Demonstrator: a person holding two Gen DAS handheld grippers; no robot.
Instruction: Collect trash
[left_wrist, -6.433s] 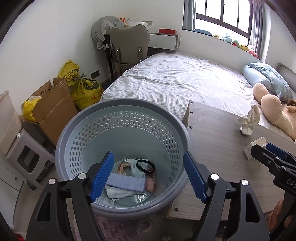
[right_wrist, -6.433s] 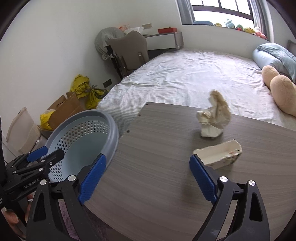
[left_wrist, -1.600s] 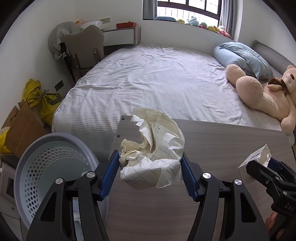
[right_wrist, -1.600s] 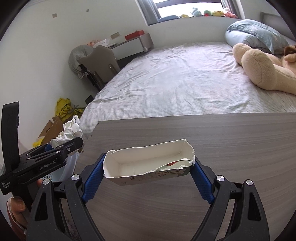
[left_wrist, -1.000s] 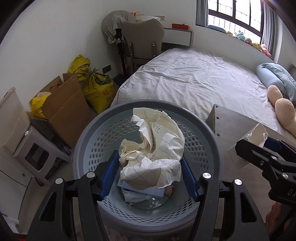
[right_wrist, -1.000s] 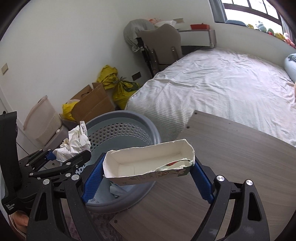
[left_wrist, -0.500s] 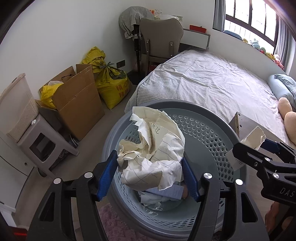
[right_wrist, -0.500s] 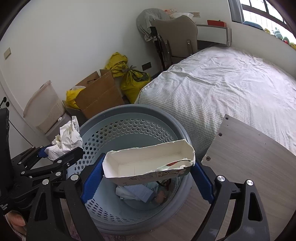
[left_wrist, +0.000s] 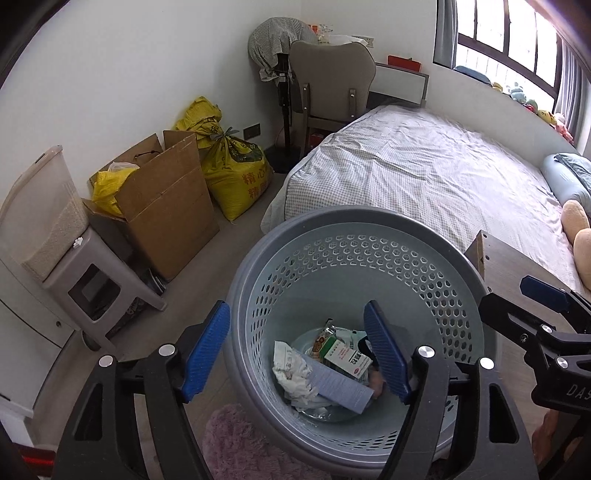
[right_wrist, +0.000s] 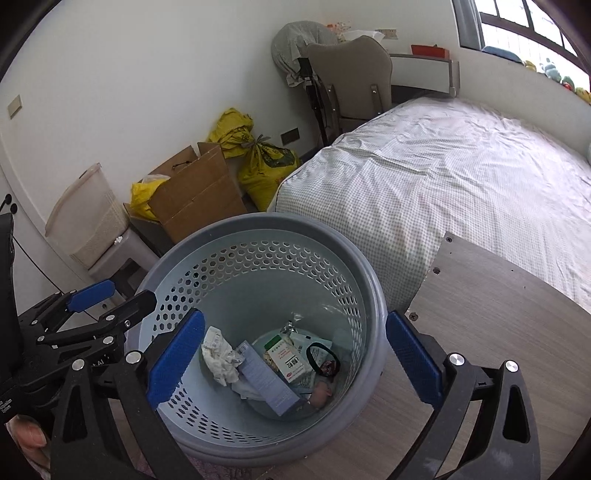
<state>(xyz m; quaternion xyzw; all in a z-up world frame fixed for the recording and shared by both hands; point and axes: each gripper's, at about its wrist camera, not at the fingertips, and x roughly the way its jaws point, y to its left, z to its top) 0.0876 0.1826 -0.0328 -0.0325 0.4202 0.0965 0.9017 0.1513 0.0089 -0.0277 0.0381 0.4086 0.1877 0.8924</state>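
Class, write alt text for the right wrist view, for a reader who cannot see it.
The open right gripper hangs empty over a grey perforated basket holding crumpled paper, a small green carton and other trash. The left gripper, also empty, is at the left; behind are a cardboard box and a bed.

Soft daylight enters from the dark-framed window (left_wrist: 517, 40) at the upper right of both views, overexposed there. The white plaster wall (left_wrist: 129, 74) is evenly lit, shadows faint. Fisheye bending curves straight edges, black vignette fills the corners, and focus is sharp throughout.
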